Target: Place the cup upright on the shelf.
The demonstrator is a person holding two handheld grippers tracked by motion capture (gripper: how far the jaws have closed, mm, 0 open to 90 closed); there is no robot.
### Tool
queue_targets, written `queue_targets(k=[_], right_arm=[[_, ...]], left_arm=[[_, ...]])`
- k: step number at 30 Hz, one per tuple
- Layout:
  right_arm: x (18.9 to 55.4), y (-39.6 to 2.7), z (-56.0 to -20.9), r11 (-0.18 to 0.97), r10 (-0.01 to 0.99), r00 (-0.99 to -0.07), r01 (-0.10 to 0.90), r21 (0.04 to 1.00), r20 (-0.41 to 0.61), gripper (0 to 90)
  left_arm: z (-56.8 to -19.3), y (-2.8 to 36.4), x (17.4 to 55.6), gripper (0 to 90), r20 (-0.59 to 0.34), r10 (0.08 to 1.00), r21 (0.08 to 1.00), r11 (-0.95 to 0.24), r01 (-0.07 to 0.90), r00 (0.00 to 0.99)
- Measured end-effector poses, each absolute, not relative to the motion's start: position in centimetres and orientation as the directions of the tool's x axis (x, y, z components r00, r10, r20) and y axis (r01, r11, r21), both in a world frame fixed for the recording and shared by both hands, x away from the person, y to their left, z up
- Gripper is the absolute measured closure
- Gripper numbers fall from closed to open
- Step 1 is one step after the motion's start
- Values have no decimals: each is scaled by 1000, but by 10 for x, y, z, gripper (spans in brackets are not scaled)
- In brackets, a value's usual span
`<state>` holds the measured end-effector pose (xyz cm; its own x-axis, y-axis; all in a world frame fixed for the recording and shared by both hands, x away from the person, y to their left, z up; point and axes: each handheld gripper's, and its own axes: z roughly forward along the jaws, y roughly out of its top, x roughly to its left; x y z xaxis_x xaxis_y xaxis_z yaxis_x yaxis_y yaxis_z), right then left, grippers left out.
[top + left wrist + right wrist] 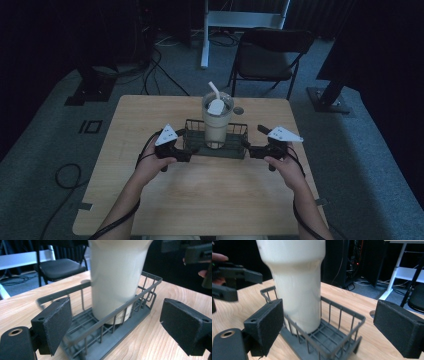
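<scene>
Only one bit of print shows — a short dark line of lettering low on the cup (117,277), near its base, seen through the wires of the basket (135,315) in the left gripper view. It is half hidden by the wires and too blurred to read. Nothing else in the high view or either gripper view carries a label, brand, number or sign that can be made out.

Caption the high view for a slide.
Two open grippers flank a wire basket holding a lidded tumbler.
</scene>
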<state>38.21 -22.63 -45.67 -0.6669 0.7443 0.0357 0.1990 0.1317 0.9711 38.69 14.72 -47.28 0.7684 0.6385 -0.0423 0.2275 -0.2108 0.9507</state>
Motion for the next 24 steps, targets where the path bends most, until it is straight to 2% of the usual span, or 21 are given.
queue_targets(k=[7, 10, 24], right_arm=[[371, -236, -464, 124, 772, -635, 210, 970, 39, 93], [367, -240, -468, 127, 783, -620, 219, 967, 37, 94], [346, -268, -488, 107, 829, -556, 252, 962, 54, 94]], left_arm=[[-475, 174, 375, 111, -53, 681, 951, -188, 244, 730], [-478, 186, 369, 111, -29, 701, 944, -215, 249, 712], [-501, 236, 338, 111, -72, 789, 929, -170, 328, 611]])
